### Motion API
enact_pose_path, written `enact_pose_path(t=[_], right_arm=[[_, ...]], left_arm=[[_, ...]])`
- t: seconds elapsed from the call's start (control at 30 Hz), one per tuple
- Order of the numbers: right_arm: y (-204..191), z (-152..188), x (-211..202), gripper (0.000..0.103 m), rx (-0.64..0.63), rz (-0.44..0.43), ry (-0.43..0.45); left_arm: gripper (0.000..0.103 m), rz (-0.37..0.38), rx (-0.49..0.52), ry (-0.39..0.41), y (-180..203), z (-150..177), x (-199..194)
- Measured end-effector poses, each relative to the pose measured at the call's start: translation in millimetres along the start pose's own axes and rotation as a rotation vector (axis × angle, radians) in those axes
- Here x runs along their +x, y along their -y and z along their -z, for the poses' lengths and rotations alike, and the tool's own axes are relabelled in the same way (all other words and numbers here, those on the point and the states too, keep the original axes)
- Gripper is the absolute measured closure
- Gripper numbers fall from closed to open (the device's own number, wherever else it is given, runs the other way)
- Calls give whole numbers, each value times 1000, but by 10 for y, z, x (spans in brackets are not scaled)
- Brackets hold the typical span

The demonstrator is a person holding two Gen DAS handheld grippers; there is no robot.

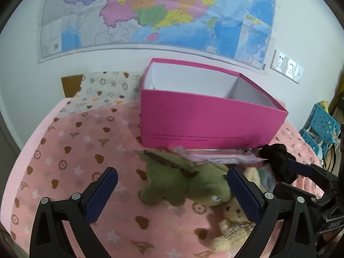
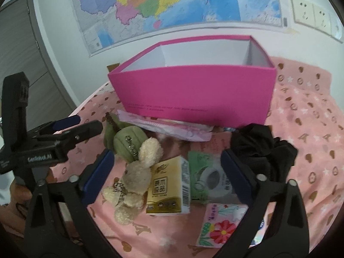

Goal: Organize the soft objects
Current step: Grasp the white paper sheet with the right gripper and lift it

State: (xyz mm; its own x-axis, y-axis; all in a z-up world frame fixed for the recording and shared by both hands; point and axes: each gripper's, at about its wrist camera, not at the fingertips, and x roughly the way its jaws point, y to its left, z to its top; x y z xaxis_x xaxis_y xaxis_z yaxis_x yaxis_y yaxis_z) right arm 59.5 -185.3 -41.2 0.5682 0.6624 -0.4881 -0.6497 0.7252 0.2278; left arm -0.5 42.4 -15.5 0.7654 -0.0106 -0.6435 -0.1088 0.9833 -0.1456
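Observation:
A pink box [image 1: 206, 118], open and white inside, stands on the pink bedspread; it also shows in the right wrist view [image 2: 193, 94]. In front of it lie a green plush dinosaur [image 1: 185, 182] [image 2: 126, 144], a cream teddy bear [image 1: 232, 223] [image 2: 133, 178], a black cloth [image 1: 277, 159] [image 2: 266, 148], a yellow tissue pack [image 2: 169, 187], a green wipes pack [image 2: 204, 176], a flowered pack [image 2: 219, 225] and a flat pink packet [image 2: 172, 126]. My left gripper [image 1: 172, 185] is open, its fingers either side of the dinosaur. My right gripper [image 2: 167, 167] is open above the teddy and packs.
A wall map [image 1: 150, 10] hangs behind the bed. A patterned pillow [image 1: 107, 88] lies at the head. Blue plastic baskets [image 1: 320, 129] stand to the right of the bed. Wall sockets [image 2: 311, 15] sit at the right. A grey door [image 2: 25, 64] is at the left.

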Motion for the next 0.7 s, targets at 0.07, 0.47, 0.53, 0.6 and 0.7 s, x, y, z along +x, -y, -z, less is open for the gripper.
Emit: enact_pose_path(t=[0.07, 0.47, 0.53, 0.6, 0.7], right_arm=[[15, -19, 53, 13, 4, -11, -14], [313, -122, 320, 37, -52, 149, -84], [314, -123, 344, 40, -89, 163, -99], [308, -106, 384, 40, -128, 164, -125], [256, -111, 485, 42, -212, 189, -146]], left_arm=[[0, 12, -8, -15, -78, 7, 39], [2, 69, 73, -17, -66, -168, 165], [3, 84, 108, -17, -13, -205, 203], [4, 94, 135, -27, 31, -232, 258], [9, 115, 170, -46, 86, -248, 345]])
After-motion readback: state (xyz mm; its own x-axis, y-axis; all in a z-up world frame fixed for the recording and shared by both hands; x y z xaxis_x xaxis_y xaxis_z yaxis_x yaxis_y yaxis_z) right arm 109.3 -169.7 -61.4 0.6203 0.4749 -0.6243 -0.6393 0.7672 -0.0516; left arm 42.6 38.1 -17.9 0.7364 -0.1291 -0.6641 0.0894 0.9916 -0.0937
